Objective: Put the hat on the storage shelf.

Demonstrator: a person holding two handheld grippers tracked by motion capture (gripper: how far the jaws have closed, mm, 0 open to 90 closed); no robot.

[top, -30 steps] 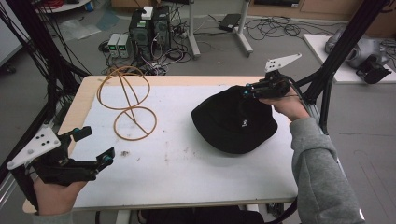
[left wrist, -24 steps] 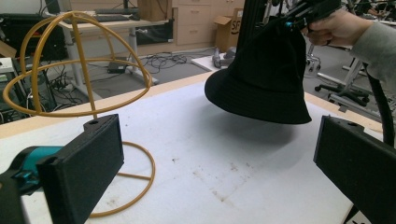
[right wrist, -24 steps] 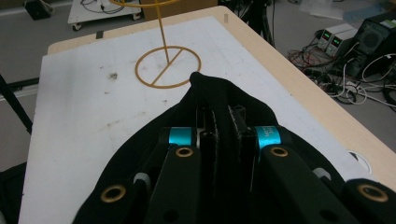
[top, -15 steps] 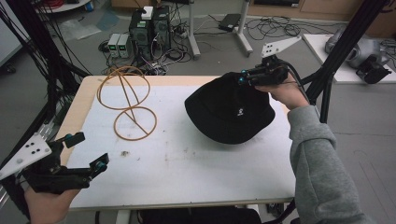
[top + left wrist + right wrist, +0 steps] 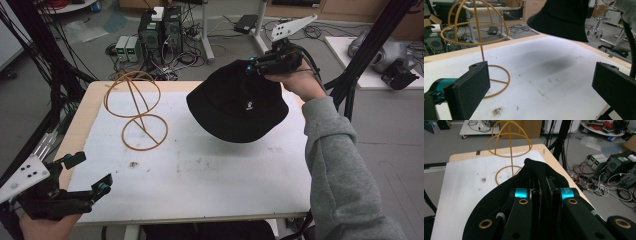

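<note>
At about seven o'clock on the table (image 5: 200, 170), nearest the person, the left gripper (image 5: 87, 175) is waiting with its jaws spread wide and nothing between them. Farther off, toward one o'clock, the right gripper (image 5: 260, 64) is pinching the brim of the black hat (image 5: 239, 107), which is hanging in the air clear of the white tabletop. At eleven o'clock the yellow wire hat stand (image 5: 136, 107) is standing bare. The step in hand is probably the carry; next the hat likely needs swinging over the stand's dome and lowering onto it
</note>
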